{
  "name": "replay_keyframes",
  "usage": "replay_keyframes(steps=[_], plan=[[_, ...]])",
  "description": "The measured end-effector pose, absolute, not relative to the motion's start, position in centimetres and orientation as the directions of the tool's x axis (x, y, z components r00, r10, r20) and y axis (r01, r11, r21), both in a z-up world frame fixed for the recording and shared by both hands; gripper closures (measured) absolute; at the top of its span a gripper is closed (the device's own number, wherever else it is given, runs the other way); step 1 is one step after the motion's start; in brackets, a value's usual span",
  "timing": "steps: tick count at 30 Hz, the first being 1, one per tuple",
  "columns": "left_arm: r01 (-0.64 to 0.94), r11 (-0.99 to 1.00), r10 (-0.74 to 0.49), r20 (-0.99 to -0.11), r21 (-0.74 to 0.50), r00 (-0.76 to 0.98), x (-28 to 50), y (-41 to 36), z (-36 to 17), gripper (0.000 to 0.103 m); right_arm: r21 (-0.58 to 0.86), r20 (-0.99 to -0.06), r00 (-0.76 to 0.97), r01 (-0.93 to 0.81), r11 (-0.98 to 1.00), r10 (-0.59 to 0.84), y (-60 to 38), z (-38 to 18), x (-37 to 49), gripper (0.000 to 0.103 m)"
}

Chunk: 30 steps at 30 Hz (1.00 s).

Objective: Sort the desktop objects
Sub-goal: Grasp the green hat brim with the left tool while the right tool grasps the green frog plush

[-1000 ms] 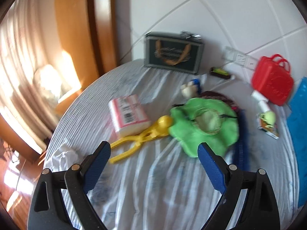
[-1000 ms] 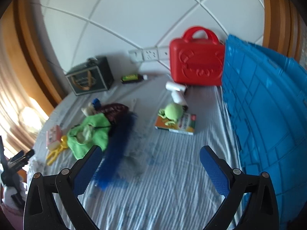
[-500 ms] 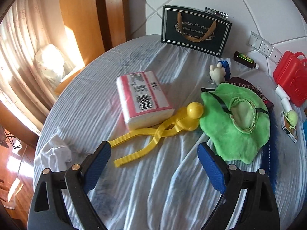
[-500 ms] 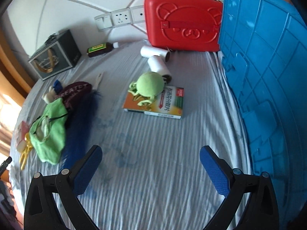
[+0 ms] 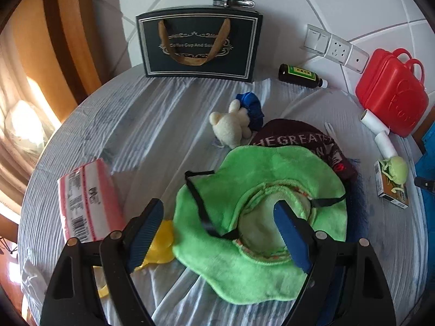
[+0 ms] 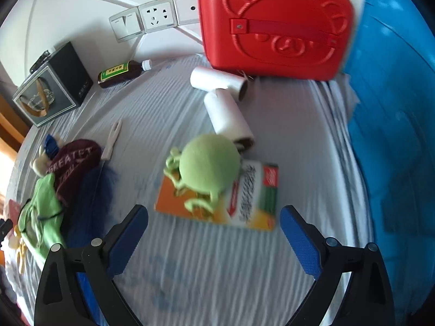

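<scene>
The green hat (image 5: 244,190) is seen lying brim-up on the striped cloth (image 5: 152,125), partly over a maroon cap (image 5: 299,141); the left gripper (image 5: 217,231) is held over it with its jaws spread but closing, the hat's brim and crown lying between them, and no pinch is yet made. Beside the hat a pink tissue pack (image 5: 87,206) and a yellow plastic tool (image 5: 160,247) are found, with a small plush bear (image 5: 231,127) just behind. The green plush toy (image 6: 206,163) is seen resting on an orange box (image 6: 244,201); the right gripper (image 6: 214,225) is held near them, jaws wide and beginning to close, nothing pressed between them. Two white rolls (image 6: 225,114) lie just beyond, touching; a red case (image 6: 274,27), a dark bottle (image 6: 119,74), a black gift bag (image 5: 201,46) and a blue crate (image 6: 394,135) are set around the edge. Sorting is judged barely begun: everything is still scattered, nothing is visibly grouped or stowed; all items are left to be picked and placed.
</scene>
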<state>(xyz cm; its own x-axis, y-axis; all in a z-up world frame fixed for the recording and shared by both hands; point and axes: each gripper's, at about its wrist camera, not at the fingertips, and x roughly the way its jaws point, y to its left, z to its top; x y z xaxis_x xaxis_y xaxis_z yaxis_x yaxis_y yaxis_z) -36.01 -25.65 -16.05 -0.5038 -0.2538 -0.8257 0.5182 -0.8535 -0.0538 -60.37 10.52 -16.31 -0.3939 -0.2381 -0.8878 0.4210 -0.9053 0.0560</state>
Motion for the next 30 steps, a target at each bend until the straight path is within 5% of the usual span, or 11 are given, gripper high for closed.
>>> replay_keyframes(steps=[6, 17, 19, 21, 22, 26, 30], plan=[[0.479, -0.876, -0.288, -0.862, 0.061, -0.416, -39.0, -25.3, -18.0, 0.02, 0.053, -0.896, -0.371, 0.46, -0.887, -0.246, 8.6, -17.8, -62.3, 0.001], [0.511, -0.848, -0.122, -0.886, -0.142, -0.448, -39.2, -28.5, -22.8, 0.007, 0.047, -0.909, -0.361, 0.406, -0.913, -0.208, 7.5, -21.3, -64.9, 0.003], [0.491, -0.852, -0.086, -0.876, -0.182, -0.475, -39.0, -28.5, -22.9, 0.017, 0.035, -0.915, -0.358, 0.393, -0.919, -0.188, 7.6, -21.8, -65.1, 0.045], [0.452, -0.856, -0.023, -0.856, -0.25, -0.516, -38.7, -28.3, -22.5, 0.06, 0.034, -0.916, -0.355, 0.393, -0.919, -0.186, 7.8, -22.0, -64.8, 0.043], [0.438, -0.861, -0.014, -0.85, -0.258, -0.527, -38.6, -27.8, -22.2, 0.066, 0.031, -0.916, -0.355, 0.403, -0.915, -0.188, 7.9, -21.9, -64.6, 0.043], [0.418, -0.897, -0.102, -0.854, -0.142, -0.51, -38.2, -25.4, -20.7, 0.084, 0.04, -0.909, -0.356, 0.444, -0.895, -0.218, 8.5, -20.9, -62.2, 0.043], [0.42, -0.895, -0.11, -0.836, -0.153, -0.538, -36.3, -24.4, -18.6, 0.087, 0.06, -0.893, -0.371, 0.464, -0.884, -0.255, 9.9, -19.1, -59.1, 0.043]])
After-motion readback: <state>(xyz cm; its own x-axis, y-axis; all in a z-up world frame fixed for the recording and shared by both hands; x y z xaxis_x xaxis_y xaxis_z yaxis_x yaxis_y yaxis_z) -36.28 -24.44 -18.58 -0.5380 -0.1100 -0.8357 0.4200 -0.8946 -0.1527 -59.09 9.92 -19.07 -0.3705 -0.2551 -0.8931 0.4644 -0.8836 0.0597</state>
